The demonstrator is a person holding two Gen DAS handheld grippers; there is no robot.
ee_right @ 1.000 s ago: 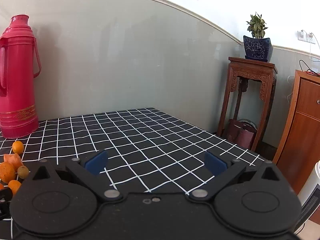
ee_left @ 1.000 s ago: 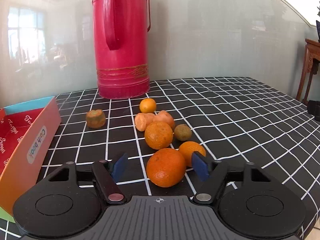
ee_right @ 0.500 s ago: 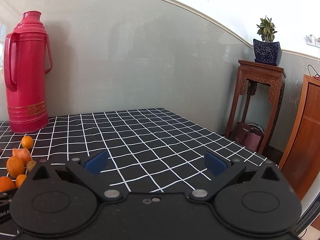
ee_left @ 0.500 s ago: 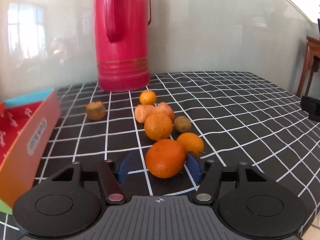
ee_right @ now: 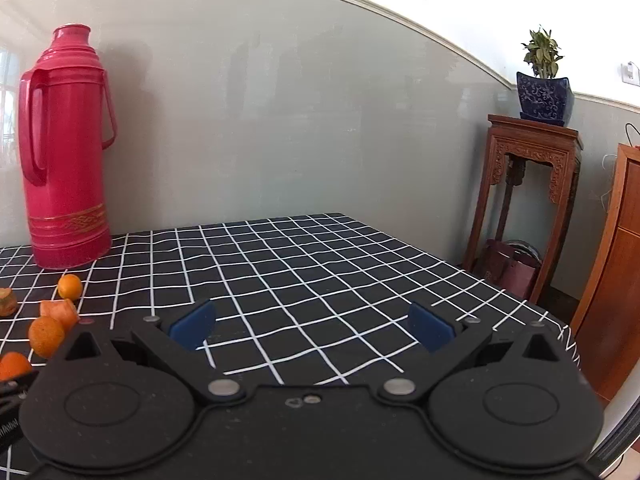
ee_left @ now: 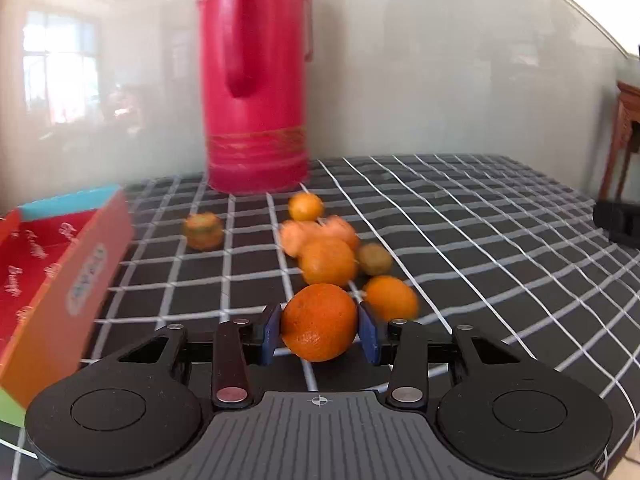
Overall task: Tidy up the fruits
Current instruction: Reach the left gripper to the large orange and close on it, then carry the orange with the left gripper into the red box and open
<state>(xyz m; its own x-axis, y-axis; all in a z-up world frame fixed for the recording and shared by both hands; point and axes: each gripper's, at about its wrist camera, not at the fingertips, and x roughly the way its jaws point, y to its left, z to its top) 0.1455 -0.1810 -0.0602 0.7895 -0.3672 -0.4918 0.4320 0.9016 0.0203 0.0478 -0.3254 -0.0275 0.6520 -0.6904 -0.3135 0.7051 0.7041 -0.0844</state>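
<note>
Two blue pads of the left gripper [ee_left: 320, 334] press against the sides of a large orange [ee_left: 319, 322], one pad on each flank, so the fruit sits clamped between the fingers. Far to the left of those fingers stands an open box [ee_left: 60, 280] with orange outer walls, a red printed lining and a light blue far edge. Ahead and slightly left of the left finger lies a greenish-brown fruit [ee_left: 204, 231] on its own. Straight beyond the fingertips comes a cluster on the checked tablecloth [ee_left: 480, 248]: a medium orange [ee_left: 328, 262] just behind the held one, peeled segments [ee_left: 316, 232] behind that, and a small orange [ee_left: 306, 207] farthest out, near the foot of a red thermos [ee_left: 256, 80]. Ahead of the right finger are a small brownish fruit [ee_left: 375, 259] and another orange [ee_left: 390, 298], the latter just beside the right pad. Whether the gripped fruit rests on the cloth or is raised off it cannot be told; the view is blurred.

The right gripper [ee_right: 312, 326] has its fingers spread wide with nothing between them, only bare cloth ahead. Off to its right stand a carved wooden stand [ee_right: 528, 184] bearing a potted plant [ee_right: 542, 84].
</note>
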